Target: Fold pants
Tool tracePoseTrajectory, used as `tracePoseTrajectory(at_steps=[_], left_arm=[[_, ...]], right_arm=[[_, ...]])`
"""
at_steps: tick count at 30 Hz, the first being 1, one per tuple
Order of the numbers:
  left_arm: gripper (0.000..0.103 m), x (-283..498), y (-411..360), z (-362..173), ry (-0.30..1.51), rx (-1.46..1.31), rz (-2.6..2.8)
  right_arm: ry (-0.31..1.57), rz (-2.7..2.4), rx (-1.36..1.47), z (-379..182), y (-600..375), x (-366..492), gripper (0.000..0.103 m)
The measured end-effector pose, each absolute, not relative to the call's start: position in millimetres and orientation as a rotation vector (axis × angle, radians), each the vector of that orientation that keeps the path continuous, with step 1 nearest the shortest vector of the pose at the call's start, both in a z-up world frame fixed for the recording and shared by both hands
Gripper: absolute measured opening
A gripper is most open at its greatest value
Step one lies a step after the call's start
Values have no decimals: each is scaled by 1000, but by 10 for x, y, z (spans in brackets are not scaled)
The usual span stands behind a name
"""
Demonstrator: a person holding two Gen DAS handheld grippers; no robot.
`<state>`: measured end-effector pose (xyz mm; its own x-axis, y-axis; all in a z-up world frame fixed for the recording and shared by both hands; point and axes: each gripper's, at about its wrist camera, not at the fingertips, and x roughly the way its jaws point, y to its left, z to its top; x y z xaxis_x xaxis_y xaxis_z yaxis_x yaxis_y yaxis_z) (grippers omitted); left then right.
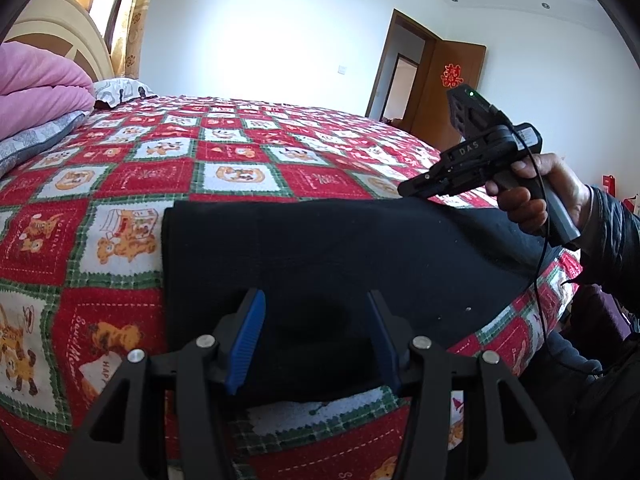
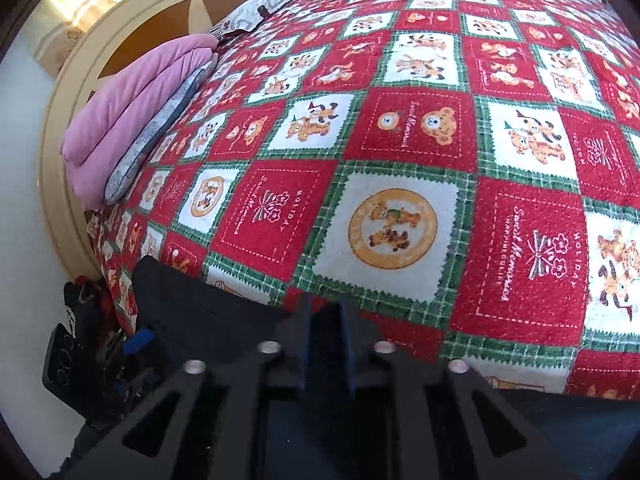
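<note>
Pants, black soft fabric [image 1: 320,248], lay folded flat on red-green-white checked bear-print bedspread [image 1: 132,184], near bed's near edge. Long axis ran side to side in left wrist view; straight folded end pointed left, other end ran toward right gripper [image 1: 406,190]. Left gripper [image 1: 316,320] hovered over near part of pants, blue pads wide apart, nothing between. Right gripper's jaws nearly together with narrow gap, gripping nothing; pants lay left of and beneath its frame. Pink folded quilt [image 2: 132,108] lay by headboard.
</note>
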<state>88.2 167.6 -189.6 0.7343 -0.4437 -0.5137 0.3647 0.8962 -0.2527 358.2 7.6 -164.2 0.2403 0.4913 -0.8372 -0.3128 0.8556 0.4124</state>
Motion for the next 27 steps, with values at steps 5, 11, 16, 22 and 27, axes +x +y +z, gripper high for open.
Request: tracePoseTrajectory(at_steps=[5,11,16,22,27], left_arm=[[54,874,1681,-1895,598,-144,-448],[54,879,1677,-1896,598,-144,-447],[54,886,1673,-1907,591,-138,-448],[54,857,1666,-1928,576,-135,-449],[55,826,1657,-1812,576,-135,-430]], right_arm=[[1211,537,180,-1641,18,3615,37],[1216,548,189,-1669,66,3587,5],[1109,569,225,-1438,56,3525,4],[1148,473,187,-1725,26,3692,4],[1126,506,286,-1695,-202,3648,31]])
